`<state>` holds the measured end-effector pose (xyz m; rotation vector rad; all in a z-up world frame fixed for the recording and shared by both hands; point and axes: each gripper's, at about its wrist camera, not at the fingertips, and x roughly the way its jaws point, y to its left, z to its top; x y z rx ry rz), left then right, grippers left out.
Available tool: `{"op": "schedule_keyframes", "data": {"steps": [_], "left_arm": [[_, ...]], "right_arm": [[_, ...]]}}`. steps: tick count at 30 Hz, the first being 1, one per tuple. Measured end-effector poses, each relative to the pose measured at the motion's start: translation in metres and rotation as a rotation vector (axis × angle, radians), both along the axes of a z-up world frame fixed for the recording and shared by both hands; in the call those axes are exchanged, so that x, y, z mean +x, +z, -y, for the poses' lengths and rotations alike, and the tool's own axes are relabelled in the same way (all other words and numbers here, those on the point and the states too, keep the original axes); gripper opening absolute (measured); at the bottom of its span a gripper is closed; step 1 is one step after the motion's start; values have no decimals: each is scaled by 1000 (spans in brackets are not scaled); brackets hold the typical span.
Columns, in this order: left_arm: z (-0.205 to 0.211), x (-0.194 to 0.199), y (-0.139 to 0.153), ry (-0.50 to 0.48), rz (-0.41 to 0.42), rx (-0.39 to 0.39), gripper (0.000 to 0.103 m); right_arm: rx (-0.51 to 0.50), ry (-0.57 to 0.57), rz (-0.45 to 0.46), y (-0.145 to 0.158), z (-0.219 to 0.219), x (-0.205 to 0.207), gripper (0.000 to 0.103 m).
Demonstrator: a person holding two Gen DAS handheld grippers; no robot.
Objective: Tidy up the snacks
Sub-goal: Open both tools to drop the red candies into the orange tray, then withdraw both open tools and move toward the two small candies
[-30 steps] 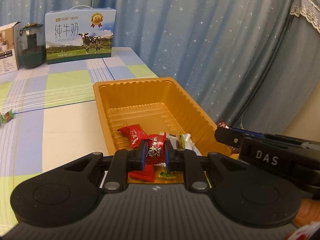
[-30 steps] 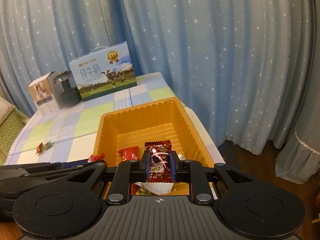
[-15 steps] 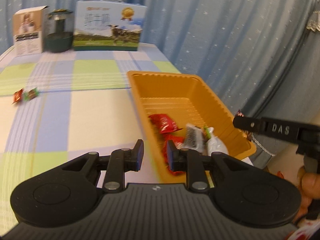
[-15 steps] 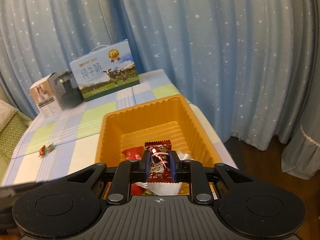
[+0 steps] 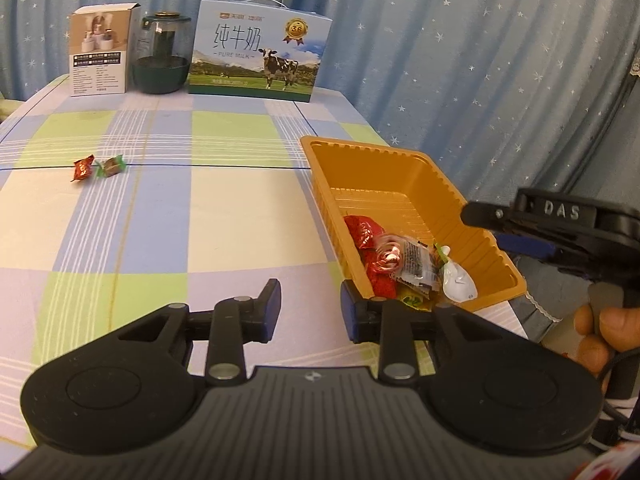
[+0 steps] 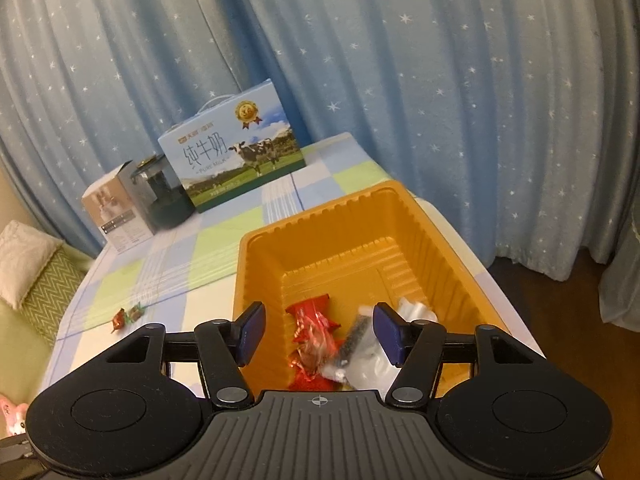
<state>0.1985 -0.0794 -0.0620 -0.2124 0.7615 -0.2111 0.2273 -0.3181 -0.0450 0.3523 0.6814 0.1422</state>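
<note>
Both jaws just opening, nothing gripped: left gripper (image 5: 310,308) over tablecloth, right gripper (image 6: 318,332) over snacks (image 6: 320,340) in orange tray (image 6: 420,216).

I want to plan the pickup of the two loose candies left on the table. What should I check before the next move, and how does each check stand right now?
1. Left hand-held gripper empty: ok, its jaws have just been opening and nothing is between them.
2. Right hand-held gripper empty: ok, its jaws have just been opening above the tray; the snack below looks blurred, probably just dropped.
3. Loose candies found: ok, red candy and green candy lie side by side on the table.
4. Path to them free: ok, only bare cloth between.
5. Candies touching each other: cannot tell.
6. Room in tray: ok, far half is bare.
</note>
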Motion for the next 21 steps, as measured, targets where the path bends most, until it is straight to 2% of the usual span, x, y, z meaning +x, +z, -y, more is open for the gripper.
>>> {"op": "schedule_keyframes", "data": {"steps": [9,21], "left_arm": [[-17,-27,16,30,16,12,31],[-53,-67,36,95,34,40,35]], "right_arm": [[8,-3,-7,10,-11,-47,60],[-18,72,14,25,-60,-88,60]]}}
